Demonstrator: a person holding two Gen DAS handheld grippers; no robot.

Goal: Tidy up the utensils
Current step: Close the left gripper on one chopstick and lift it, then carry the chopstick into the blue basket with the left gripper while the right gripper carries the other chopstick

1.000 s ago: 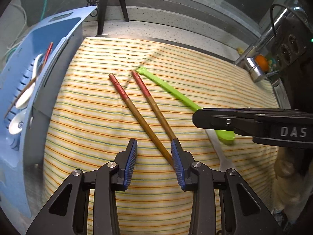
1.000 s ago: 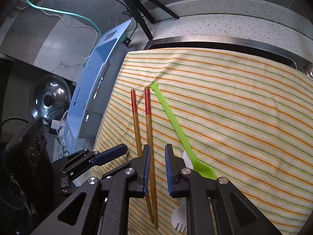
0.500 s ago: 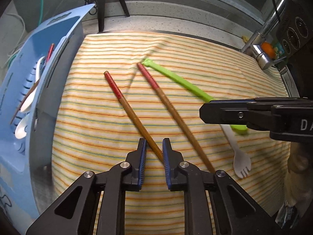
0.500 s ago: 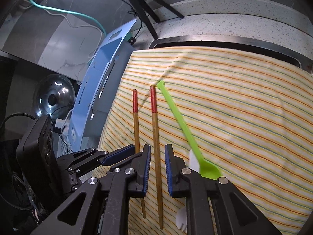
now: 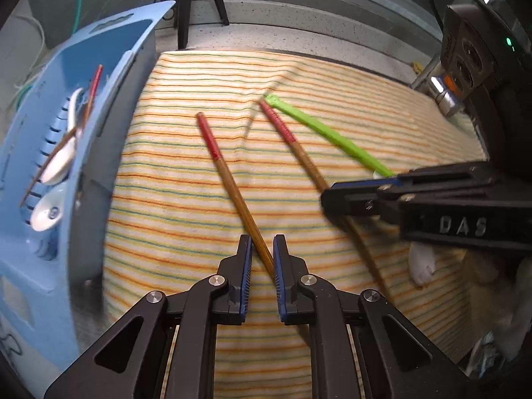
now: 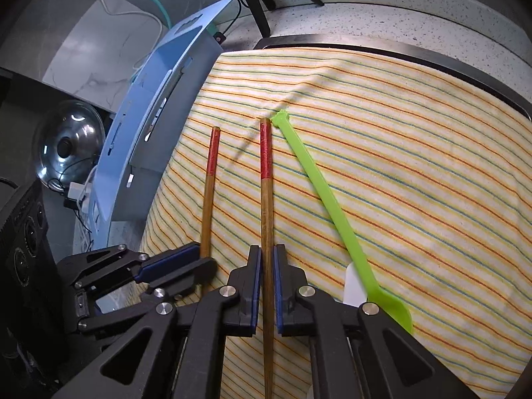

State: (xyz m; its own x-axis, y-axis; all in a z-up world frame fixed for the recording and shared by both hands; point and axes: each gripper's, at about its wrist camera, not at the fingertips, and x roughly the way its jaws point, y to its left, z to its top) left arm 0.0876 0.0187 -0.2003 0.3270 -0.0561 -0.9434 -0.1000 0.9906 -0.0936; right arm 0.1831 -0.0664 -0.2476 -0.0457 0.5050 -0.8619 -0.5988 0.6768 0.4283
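Both sets of jaws have just been closing, each on a chopstick. The left gripper (image 5: 261, 259) pinches the left chopstick (image 5: 229, 179) near its thin end; the right gripper (image 6: 265, 266) clamps the right chopstick (image 6: 266, 206) partway along. Both sticks lie mid-cloth (image 6: 415, 173), red ends toward the far edge. Such slim grips could let a stick pivot or slip on lifting. The green spoon (image 6: 319, 193) touches the right stick's tip and might get dragged. The blue rack (image 5: 36, 166) waits off the cloth's left edge.
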